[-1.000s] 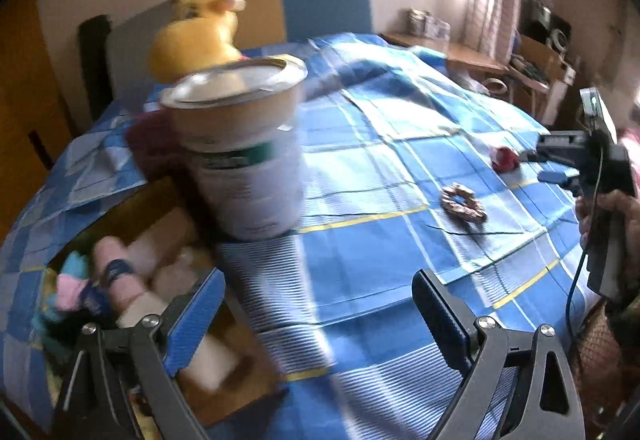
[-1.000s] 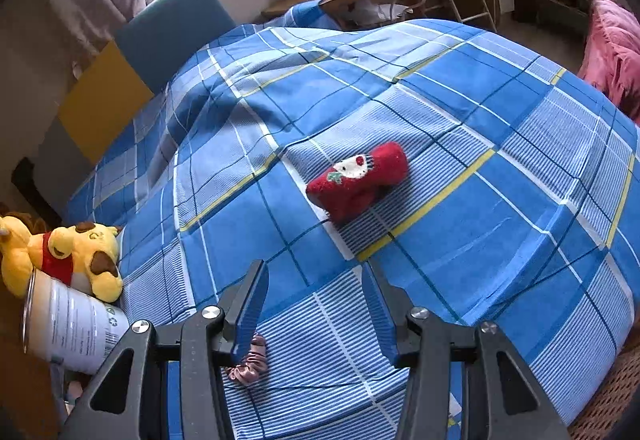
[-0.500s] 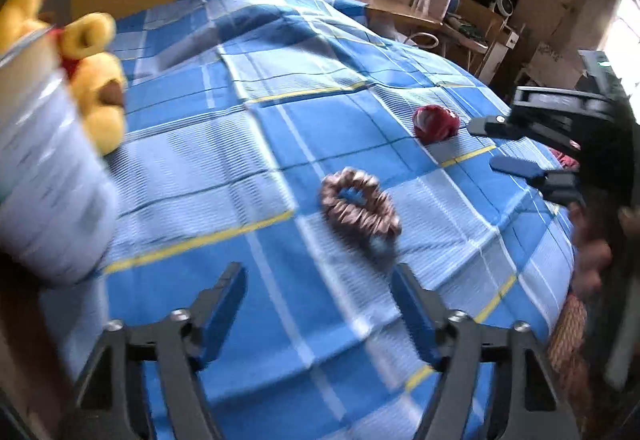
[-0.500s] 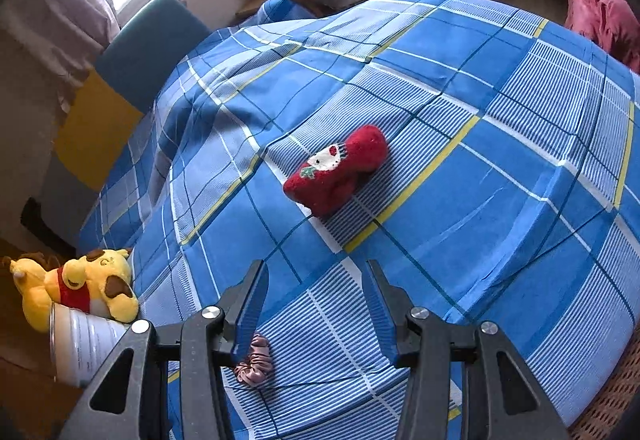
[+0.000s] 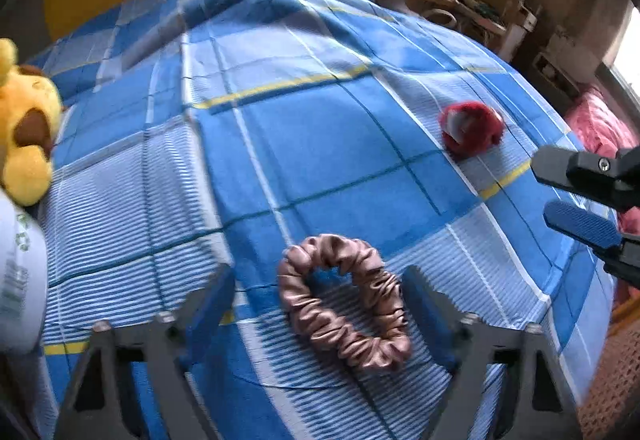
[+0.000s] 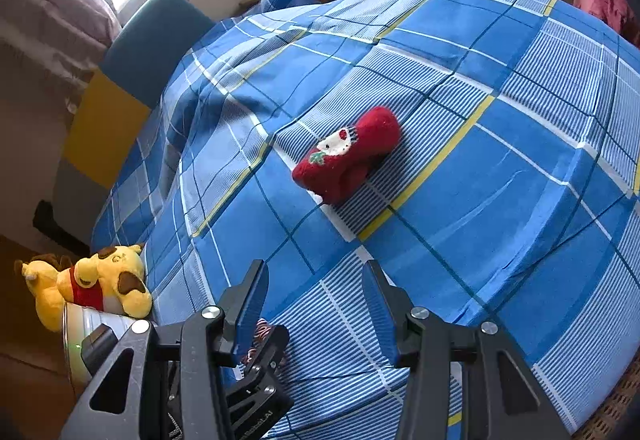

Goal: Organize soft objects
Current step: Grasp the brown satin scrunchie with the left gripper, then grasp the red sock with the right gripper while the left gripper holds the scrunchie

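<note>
A brown satin scrunchie (image 5: 344,304) lies flat on the blue plaid cloth (image 5: 320,144). My left gripper (image 5: 318,280) is low over it with its jaws closing. The scrunchie sits between them, close against the right pad, while the left pad stands apart. A rolled red sock with a white cat patch (image 6: 348,156) lies further out, also seen as the red sock (image 5: 470,130). My right gripper (image 6: 312,272) hovers short of that sock, open with nothing between its fingers. It shows at the right edge as the right gripper (image 5: 560,192). A bit of scrunchie (image 6: 262,332) peeks behind the left tool.
A yellow bear plush (image 6: 92,284) lies at the left beside a white can (image 6: 78,336); both appear as plush (image 5: 24,136) and can (image 5: 16,280). Blue and yellow chair backs (image 6: 152,40) stand behind. The table edge drops off at the right.
My left gripper swung away from the can and the box of soft things, rightward and down onto the scrunchie, its jaws narrowing. The right gripper stayed nearly in place, rolling a little.
</note>
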`<state>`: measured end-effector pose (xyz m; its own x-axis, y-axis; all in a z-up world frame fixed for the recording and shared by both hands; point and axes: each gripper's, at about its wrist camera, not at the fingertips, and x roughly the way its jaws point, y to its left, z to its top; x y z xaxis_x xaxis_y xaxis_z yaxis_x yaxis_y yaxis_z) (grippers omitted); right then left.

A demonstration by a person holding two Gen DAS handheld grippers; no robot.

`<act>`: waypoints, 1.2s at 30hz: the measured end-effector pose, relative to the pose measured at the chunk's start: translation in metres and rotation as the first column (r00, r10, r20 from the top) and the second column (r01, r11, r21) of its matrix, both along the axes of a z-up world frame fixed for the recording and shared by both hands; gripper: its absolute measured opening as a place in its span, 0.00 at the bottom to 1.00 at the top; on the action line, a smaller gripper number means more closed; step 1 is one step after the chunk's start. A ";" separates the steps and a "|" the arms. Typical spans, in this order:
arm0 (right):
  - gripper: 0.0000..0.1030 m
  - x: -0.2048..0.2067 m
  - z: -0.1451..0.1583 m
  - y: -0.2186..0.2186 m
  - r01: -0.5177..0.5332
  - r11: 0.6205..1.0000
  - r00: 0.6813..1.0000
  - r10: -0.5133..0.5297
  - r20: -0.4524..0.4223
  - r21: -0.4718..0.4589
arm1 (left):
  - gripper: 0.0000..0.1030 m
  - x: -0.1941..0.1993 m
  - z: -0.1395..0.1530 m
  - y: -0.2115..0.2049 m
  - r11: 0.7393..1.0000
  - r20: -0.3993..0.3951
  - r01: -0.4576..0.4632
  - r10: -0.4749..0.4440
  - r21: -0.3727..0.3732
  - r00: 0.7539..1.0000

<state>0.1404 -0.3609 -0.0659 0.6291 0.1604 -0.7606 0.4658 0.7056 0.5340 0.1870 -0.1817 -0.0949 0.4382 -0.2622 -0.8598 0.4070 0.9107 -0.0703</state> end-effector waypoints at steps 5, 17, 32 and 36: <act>0.48 -0.001 -0.001 -0.001 0.004 1.000 1.000 -0.004 -0.003 -0.008 | 0.16 -0.004 0.006 0.035 0.995 -0.040 -0.069 0.066 -0.070 0.997; 0.48 -0.009 -0.012 -0.017 0.078 0.995 0.997 -0.077 -0.027 0.055 | 0.17 -0.094 -0.002 0.093 0.999 0.172 -0.032 0.027 0.028 0.985; 0.65 0.033 -0.016 -0.050 0.209 0.960 0.978 -0.210 -0.016 0.187 | 0.17 -0.093 -0.007 0.095 1.000 0.196 -0.022 0.026 -0.020 0.980; 0.65 0.067 -0.034 -0.055 0.259 0.949 0.965 -0.245 -0.099 0.181 | 0.17 -0.093 -0.008 0.097 0.999 0.194 -0.021 0.027 -0.031 0.981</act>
<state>0.2077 -0.4163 -0.0996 0.6110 0.1506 -0.7772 0.6585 0.4483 0.6045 0.0941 -0.0847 -0.1027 0.6026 -0.2728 -0.7500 0.3933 0.9192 -0.0183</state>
